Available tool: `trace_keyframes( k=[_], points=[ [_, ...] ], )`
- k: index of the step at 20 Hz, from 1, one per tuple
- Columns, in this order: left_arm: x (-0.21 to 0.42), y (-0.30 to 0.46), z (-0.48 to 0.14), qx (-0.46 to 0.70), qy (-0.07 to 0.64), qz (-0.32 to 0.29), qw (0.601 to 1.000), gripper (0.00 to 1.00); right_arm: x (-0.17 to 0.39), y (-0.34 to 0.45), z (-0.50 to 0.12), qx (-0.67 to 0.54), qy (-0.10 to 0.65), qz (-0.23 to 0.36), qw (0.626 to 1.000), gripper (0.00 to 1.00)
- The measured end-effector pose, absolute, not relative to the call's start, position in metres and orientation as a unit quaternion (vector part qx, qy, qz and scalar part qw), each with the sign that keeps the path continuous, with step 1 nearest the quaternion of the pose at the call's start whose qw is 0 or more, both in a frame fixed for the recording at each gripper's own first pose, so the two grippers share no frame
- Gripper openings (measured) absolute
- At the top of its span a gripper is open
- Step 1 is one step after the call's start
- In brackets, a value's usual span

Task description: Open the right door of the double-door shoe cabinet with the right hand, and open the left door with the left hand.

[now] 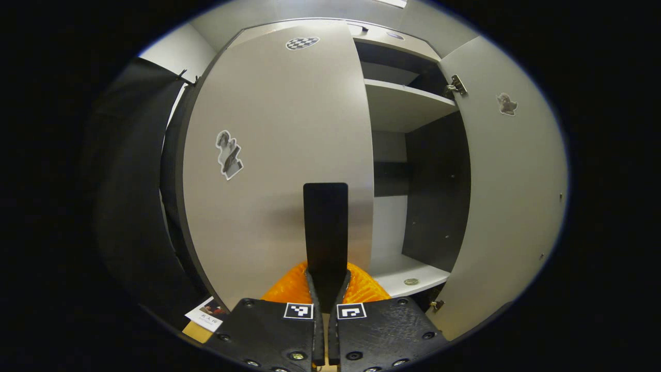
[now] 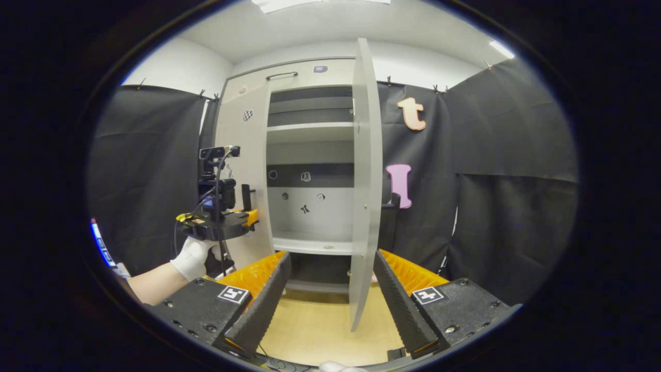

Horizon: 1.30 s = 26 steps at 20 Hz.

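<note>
The grey shoe cabinet's left door [image 1: 279, 155] fills the left gripper view and stands about in line with the cabinet front. Its dark flat handle [image 1: 325, 222] sticks out towards me, and my left gripper [image 1: 329, 276] is shut on it, one finger on each side. In the right gripper view that left gripper [image 2: 250, 214], held by a gloved hand [image 2: 193, 258], sits at the left door [image 2: 242, 155] by the handle [image 2: 246, 197]. The right door [image 2: 365, 181] is swung out edge-on. My right gripper [image 2: 331, 256] is open, short of that door and holding nothing.
Inside the cabinet are pale shelves [image 1: 403, 98] and a dark back band [image 2: 310, 175]. A small round disc [image 1: 411, 281] lies on the bottom shelf. The right door [image 1: 511, 196] hangs wide at the right. A card [image 1: 206, 312] lies on the wooden floor [image 2: 320, 325]. Black cloth walls flank the cabinet.
</note>
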State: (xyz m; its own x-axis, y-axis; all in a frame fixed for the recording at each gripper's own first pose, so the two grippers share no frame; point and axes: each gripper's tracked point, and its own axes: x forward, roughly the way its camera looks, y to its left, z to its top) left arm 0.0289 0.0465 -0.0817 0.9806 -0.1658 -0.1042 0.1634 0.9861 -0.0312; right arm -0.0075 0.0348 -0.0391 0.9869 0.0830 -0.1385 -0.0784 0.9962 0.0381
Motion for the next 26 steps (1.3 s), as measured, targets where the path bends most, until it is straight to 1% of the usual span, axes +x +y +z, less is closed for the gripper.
trace_keyframes(
  k=[5,12,16,26],
  points=[
    [0.016,0.052,-0.081,-0.013,0.05,-0.083,0.995,0.02,-0.014,0.049,-0.041,0.017,0.075,0.063,0.995,1.0],
    [0.004,0.063,-0.079,-0.009,0.049,-0.079,0.996,0.02,-0.011,0.062,-0.04,0.02,0.069,0.079,0.994,1.0],
    [-0.003,0.072,-0.078,-0.005,0.048,-0.076,0.996,0.02,-0.028,0.081,-0.046,0.019,0.073,0.092,0.993,1.0],
    [-0.016,0.105,-0.08,0.011,0.052,-0.041,0.998,0.01,-0.032,0.113,-0.05,0.022,0.078,0.124,0.989,1.0]
  ],
)
